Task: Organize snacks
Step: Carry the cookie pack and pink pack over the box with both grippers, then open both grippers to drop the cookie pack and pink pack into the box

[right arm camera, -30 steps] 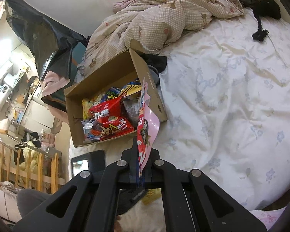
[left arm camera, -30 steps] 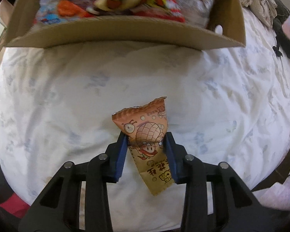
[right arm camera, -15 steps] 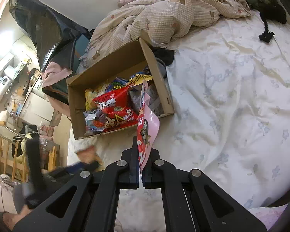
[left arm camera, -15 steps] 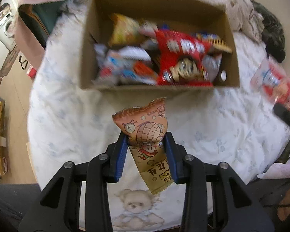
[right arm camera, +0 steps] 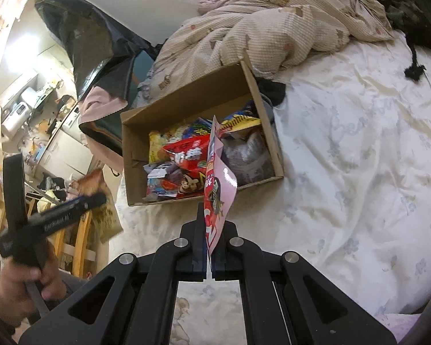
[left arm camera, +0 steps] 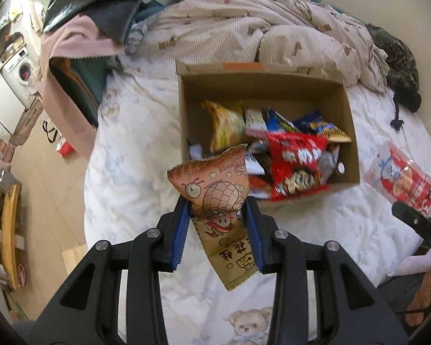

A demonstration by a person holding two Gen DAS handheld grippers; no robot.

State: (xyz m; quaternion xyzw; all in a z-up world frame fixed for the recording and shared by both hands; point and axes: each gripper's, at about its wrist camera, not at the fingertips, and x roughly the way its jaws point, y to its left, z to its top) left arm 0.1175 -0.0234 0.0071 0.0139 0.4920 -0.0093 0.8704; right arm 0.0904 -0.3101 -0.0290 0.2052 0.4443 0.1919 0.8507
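My left gripper [left arm camera: 217,212] is shut on an orange-brown snack packet [left arm camera: 215,192] with a cartoon print, held in the air in front of the cardboard box [left arm camera: 350,132]. The box sits on the bed and holds several snack bags, a red one [left arm camera: 297,166] on top. My right gripper [right arm camera: 209,224] is shut on a thin pink and red snack packet [right arm camera: 218,184], held edge-on before the same box [right arm camera: 135,155]. The pink packet also shows at the right of the left wrist view [left arm camera: 402,175]. The left gripper's body shows at the left of the right wrist view [right arm camera: 51,215].
The bed has a white flowered sheet [right arm camera: 359,149]. A crumpled beige quilt [left arm camera: 258,31] lies behind the box, dark clothes [left arm camera: 399,69] at the far right. A black bag and pink cloth [left arm camera: 80,28] pile at the bed's left edge. Floor and a washing machine [left arm camera: 20,72] are at left.
My left gripper has lifted and pulled back with the orange packet, from close over the sheet to high above the bed. My right gripper has moved a little nearer the box, still holding its packet.
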